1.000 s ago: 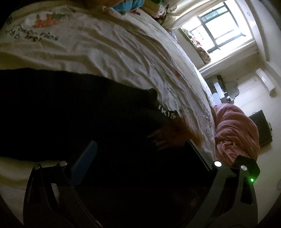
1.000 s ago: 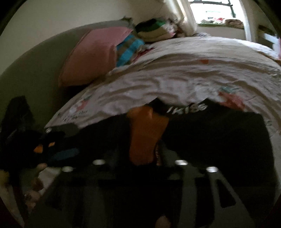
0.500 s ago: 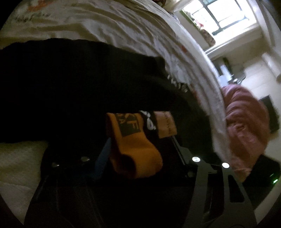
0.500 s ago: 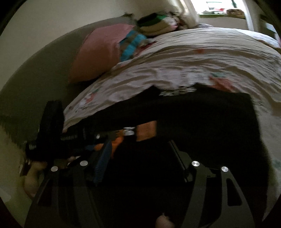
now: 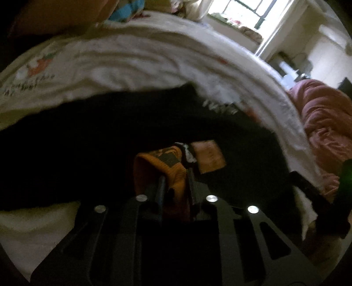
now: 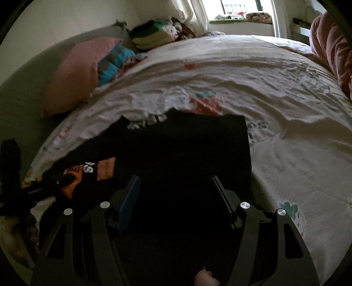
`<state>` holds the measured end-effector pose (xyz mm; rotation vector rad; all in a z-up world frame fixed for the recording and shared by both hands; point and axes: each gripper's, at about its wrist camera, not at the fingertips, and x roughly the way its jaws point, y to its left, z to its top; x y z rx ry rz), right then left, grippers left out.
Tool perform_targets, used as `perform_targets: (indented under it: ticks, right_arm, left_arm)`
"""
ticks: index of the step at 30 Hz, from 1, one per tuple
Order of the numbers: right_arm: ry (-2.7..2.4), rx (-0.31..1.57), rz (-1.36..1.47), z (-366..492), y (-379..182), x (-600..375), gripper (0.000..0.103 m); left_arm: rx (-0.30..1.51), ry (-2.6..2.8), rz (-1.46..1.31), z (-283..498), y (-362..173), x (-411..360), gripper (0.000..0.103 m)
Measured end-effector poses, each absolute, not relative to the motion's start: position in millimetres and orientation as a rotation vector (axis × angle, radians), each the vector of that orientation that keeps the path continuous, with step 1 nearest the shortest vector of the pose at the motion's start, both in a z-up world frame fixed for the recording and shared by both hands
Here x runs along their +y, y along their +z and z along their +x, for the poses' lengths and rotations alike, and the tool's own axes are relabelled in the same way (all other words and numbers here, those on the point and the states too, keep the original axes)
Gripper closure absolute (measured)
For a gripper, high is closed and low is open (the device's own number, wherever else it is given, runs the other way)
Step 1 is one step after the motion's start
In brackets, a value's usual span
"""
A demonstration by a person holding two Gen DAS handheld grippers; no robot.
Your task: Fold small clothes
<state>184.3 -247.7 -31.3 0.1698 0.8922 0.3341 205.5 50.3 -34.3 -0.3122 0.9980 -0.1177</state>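
A black garment (image 5: 110, 143) with white lettering on its band lies flat on the bed sheet (image 5: 132, 66). On its near edge sits an orange cloth piece (image 5: 173, 173) with a black patch. My left gripper (image 5: 176, 178) has its jaws closing on a fold of this orange cloth, pinched between the fingers. From the right wrist view the orange cloth (image 6: 105, 167) and the left gripper (image 6: 63, 182) show at the far left. My right gripper (image 6: 176, 191) stands open just over the black garment (image 6: 187, 149), nothing caught between its fingers.
A pink pillow (image 6: 74, 72) and a pile of folded clothes (image 6: 151, 35) lie at the head of the bed. A pink blanket (image 5: 325, 123) is heaped at the bed's right side. A bright window (image 6: 239, 11) is beyond.
The left jaws went from wide open to pinching the orange cloth. The right gripper slid right across the black garment, away from the orange cloth, and opened wider.
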Motion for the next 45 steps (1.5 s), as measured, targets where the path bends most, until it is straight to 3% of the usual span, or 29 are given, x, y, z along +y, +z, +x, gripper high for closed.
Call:
perform_targets:
  ticks: [6, 10, 17, 21, 25, 31, 45]
  right_arm:
    - [0.277, 0.999, 0.084, 194.3, -55.6, -239.7, 0.037]
    - [0.255, 1.041, 0.070, 196.7, -66.4, -238.8, 0.036]
    - [0.291, 0.970, 0.051, 180.9, -44.3, -228.7, 0.021]
    - [0.311, 0.899, 0.042, 168.3, -26.3, -220.6, 0.012]
    - [0.309, 0.861, 0.014, 158.8, -13.9, -206.6, 0.007]
    - [0.338, 0.822, -0.014, 146.7, -0.5, -182.0, 0.005]
    - [0.436, 0.750, -0.124, 120.5, 22.3, -105.0, 0.005]
  left_arm:
    - [0.970, -0.059, -0.246, 193.5, -28.9, 55.9, 0.086]
    - [1.073, -0.035, -0.245, 198.7, -57.4, 60.0, 0.084]
    - [1.037, -0.045, -0.283, 182.6, -49.5, 72.2, 0.079]
    - [0.999, -0.032, -0.272, 169.2, -33.7, 80.1, 0.068]
    - [0.957, -0.007, -0.269, 159.1, -19.5, 87.7, 0.044]
    - [0.890, 0.083, -0.263, 142.4, 0.1, 113.3, 0.019]
    - [0.822, 0.282, -0.356, 103.8, 12.6, 196.8, 0.010]
